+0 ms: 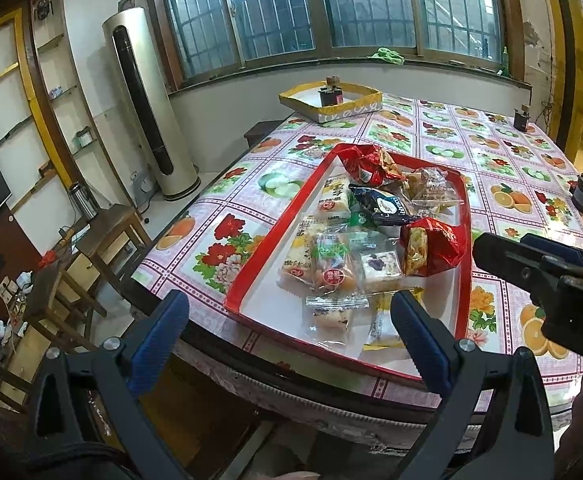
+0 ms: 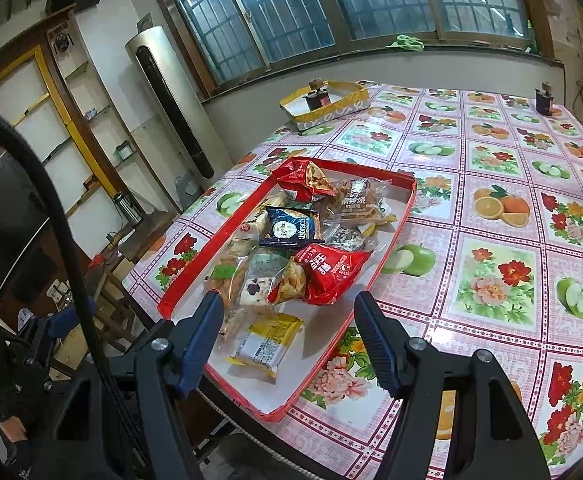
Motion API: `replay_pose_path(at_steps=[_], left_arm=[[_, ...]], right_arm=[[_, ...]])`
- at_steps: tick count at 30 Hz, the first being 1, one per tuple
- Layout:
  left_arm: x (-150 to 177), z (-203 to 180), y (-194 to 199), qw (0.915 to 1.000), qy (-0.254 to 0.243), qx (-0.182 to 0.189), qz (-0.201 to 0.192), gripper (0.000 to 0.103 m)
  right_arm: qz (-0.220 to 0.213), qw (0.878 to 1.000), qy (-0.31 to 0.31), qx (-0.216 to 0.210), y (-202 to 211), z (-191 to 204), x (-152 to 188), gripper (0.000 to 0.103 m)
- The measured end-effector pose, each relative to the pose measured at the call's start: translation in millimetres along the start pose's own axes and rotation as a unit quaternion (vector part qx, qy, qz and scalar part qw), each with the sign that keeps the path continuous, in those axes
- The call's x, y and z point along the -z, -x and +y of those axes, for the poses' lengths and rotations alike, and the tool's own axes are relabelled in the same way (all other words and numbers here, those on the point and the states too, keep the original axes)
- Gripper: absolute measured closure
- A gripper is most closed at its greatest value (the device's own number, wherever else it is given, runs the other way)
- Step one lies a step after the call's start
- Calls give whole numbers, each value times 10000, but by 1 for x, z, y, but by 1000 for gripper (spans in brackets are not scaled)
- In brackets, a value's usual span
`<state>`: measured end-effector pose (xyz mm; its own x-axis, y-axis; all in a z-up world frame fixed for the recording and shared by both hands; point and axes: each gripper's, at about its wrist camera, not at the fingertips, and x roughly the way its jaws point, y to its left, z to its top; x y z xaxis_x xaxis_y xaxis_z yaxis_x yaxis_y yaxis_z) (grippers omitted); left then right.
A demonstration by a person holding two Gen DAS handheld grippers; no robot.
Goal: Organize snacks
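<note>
Both claws hang wide apart and empty at the table's near edge. Just ahead of the left gripper (image 1: 287, 332) and right gripper (image 2: 291, 340) sits the red tray (image 2: 387, 256) of snacks (image 2: 291, 228) on a fruit-print tablecloth (image 2: 495, 280); far beyond, a yellow box (image 2: 323, 116), barred windows (image 1: 323, 4) and a tower air conditioner (image 1: 147, 100).

Table (image 2: 491, 208) bearing red tray (image 2: 401, 216), yellow tray (image 2: 331, 114)

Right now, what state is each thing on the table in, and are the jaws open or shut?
Left gripper: jaws open, holding nothing, near the tray's front edge.
Right gripper: jaws open, holding nothing, over the tray's near end.
Red tray: flat on the table, piled with snacks.
Red bags: sealed, lying on the pile.
Yellow packet: sealed, lying flat, apart from the pile.
Yellow box: open-topped, at the far edge.
</note>
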<state>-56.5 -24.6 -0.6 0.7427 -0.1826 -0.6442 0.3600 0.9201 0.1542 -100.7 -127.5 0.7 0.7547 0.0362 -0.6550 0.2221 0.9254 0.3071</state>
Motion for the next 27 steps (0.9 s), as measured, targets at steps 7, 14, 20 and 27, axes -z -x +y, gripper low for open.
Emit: replay_pose_path(at_steps=[7, 14, 20, 27], left_arm=[[0, 2, 1, 9999, 61, 142, 50, 2], [3, 5, 0, 9999, 73, 103, 80, 2], [4, 8, 1, 9996, 176, 195, 41, 2], [5, 7, -2, 9998, 135, 92, 82, 2]], right_arm=[[10, 10000, 36, -14, -1, 4, -1, 35], [17, 10000, 59, 10, -2, 7, 0, 35], [41, 10000, 51, 18, -3, 8, 1, 35], [68, 10000, 18, 39, -5, 6, 2, 35]])
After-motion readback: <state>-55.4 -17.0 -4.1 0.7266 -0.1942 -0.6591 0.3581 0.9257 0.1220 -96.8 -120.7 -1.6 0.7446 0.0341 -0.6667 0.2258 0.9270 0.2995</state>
